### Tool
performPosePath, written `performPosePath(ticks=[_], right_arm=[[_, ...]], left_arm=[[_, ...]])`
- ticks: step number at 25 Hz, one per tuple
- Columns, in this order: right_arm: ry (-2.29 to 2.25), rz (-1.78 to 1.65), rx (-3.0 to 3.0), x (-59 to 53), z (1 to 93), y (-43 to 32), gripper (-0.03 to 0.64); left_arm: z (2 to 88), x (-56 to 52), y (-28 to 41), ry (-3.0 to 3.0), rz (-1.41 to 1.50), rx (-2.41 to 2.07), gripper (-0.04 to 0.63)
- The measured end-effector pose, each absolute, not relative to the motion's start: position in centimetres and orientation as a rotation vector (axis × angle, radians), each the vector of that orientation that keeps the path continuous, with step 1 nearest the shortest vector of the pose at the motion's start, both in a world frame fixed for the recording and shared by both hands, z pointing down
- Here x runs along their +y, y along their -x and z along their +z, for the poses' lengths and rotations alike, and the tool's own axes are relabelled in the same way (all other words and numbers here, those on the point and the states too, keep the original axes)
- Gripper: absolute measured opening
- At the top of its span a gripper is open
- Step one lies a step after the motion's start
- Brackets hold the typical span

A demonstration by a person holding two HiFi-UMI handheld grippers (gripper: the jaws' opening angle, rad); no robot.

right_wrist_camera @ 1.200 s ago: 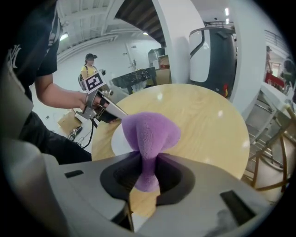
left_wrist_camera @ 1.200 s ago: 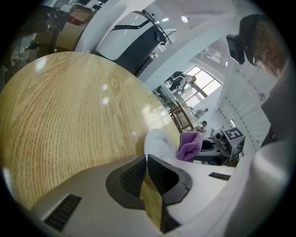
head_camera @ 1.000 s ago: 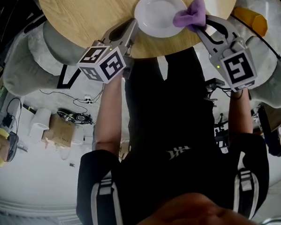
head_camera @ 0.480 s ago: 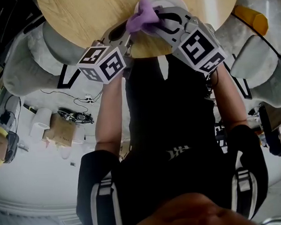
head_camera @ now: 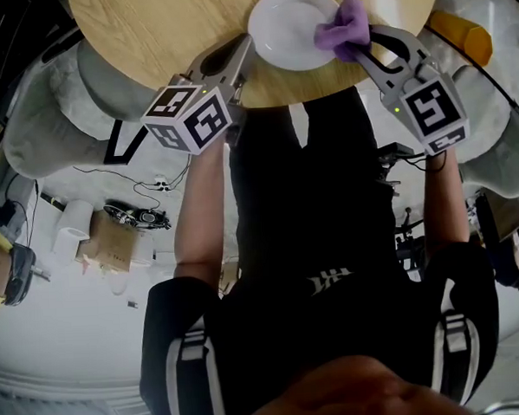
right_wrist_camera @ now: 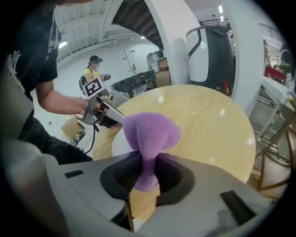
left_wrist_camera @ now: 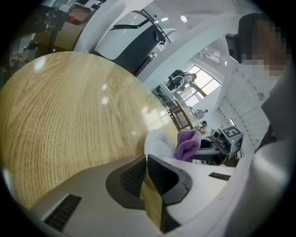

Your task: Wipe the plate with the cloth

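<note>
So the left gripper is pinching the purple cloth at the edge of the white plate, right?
No, it is the right gripper that pinches the purple cloth at the edge of the white plate. The right gripper view shows the cloth between those jaws.

The tabletop [head_camera: 172,33] is pale wood with a fine, straight grain, sealed to a soft sheen that catches the ceiling lights. The plate [head_camera: 284,23] looks like white glazed ceramic, smooth and glossy. The cloth [right_wrist_camera: 150,132] is purple and fuzzy (a fleece-like nap, fully matt). The left gripper [left_wrist_camera: 147,158] and right gripper [right_wrist_camera: 147,162] have smooth, matt grey plastic shells; their fingers [left_wrist_camera: 129,174] carry dark, ribbed, rubbery-looking pads. Each marker cube [head_camera: 190,119] is matt white with flat black print. The floor [head_camera: 76,342] is pale and glossy, mirroring the lamps.
</note>
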State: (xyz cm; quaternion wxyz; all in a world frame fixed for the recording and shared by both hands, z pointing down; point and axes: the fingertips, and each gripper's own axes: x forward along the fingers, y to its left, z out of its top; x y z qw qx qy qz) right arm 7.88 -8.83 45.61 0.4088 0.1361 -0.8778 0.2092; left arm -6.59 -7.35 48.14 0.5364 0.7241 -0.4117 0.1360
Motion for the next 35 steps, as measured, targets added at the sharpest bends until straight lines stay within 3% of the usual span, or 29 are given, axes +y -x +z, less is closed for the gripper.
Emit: performPosePath(ticks=[5,15,30,35], right_arm=[[-0.410,0.482,-2.253,-10.0,43.4,-8.6,0.084],[-0.204,0.550,-2.448,-9.1,44.5,5.2,0.084],[-0.380,0.541,-2.262,-9.5,45.4,-7.7,0.084],[-0.417,0.510,-2.261,-10.4,43.9,-7.7,0.084]], left_arm=[[48.1,-7.3,6.4,-1.723,0.326,-0.980,0.020],[48.0,-7.4,6.2,-1.726,0.327,-0.993,0.020],[48.2,-7.3,6.4,-1.733,0.330,-0.986,0.020],[48.1,-7.3,6.4,-1.734,0.331,-0.988,0.020]])
